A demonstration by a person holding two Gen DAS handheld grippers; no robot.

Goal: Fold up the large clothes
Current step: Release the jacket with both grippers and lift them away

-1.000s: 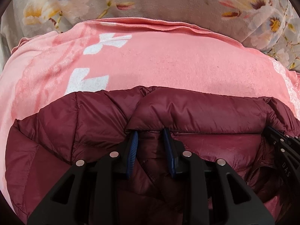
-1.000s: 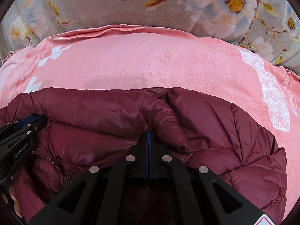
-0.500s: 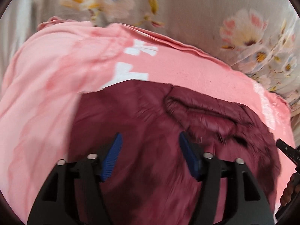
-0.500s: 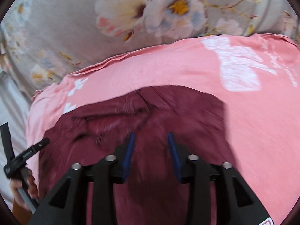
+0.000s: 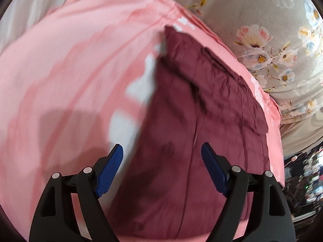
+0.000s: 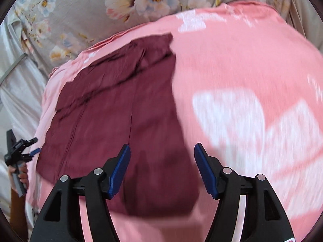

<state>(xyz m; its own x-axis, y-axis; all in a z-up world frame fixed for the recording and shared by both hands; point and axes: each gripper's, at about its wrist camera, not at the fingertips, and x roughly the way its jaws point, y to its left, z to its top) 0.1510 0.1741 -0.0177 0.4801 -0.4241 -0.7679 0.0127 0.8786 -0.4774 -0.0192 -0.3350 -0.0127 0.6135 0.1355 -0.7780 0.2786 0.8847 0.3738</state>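
1. Since the earlier frames, both tongs have let go of the maroon down jacket (image 5: 201, 137) and pulled back from it; both views are motion-blurred.
2. Left tongs (image 5: 161, 161): jaws wide apart, holding nothing.
3. Right tongs (image 6: 161, 161): jaws wide apart, holding nothing.
4. The jacket lies folded on the pink blanket (image 6: 242, 70), filling centre frame in both views, its long axis running from the tongs toward the upper frame.
5. Neither tongs appears nearer.
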